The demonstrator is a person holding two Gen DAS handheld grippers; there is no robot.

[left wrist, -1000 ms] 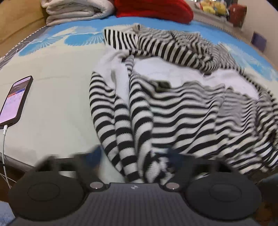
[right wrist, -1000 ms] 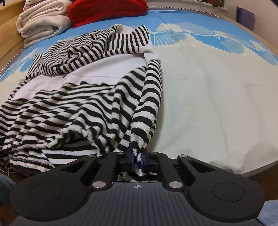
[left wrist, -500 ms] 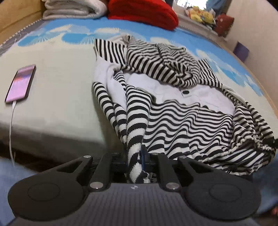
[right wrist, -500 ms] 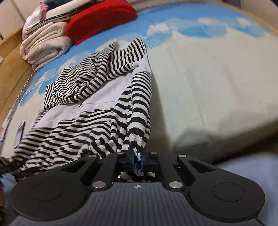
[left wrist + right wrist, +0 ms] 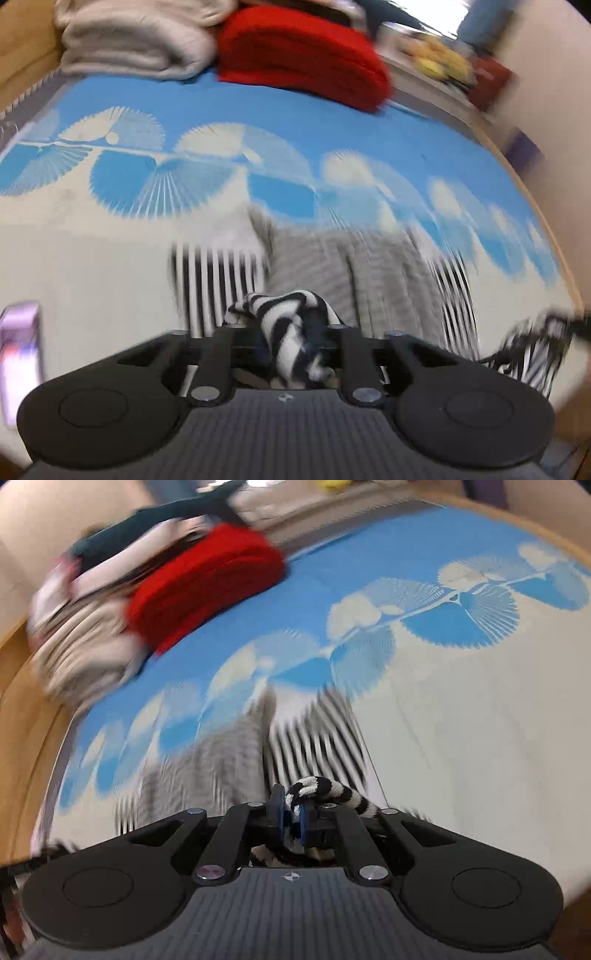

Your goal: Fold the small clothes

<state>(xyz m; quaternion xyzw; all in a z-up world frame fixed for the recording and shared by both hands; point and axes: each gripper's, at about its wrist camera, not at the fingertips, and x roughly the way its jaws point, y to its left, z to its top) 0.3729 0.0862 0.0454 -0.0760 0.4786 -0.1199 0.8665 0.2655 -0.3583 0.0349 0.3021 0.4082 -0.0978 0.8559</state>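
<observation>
Both views are blurred. The left hand-held gripper [image 5: 291, 343] is clenched on a bunched piece of the striped top [image 5: 229, 280], and the right hand-held gripper [image 5: 291, 814] pinches another striped end between its blue pads [image 5: 280, 818] — the rest of the top spreads out ahead of both, lying on the bed [image 5: 92, 266] near its front edge. A red folded blanket [image 5: 299, 55] and a stack of pale folded towels [image 5: 133, 40] sit at the far edge. A phone [image 5: 20, 354] lies at the bed's left edge.
</observation>
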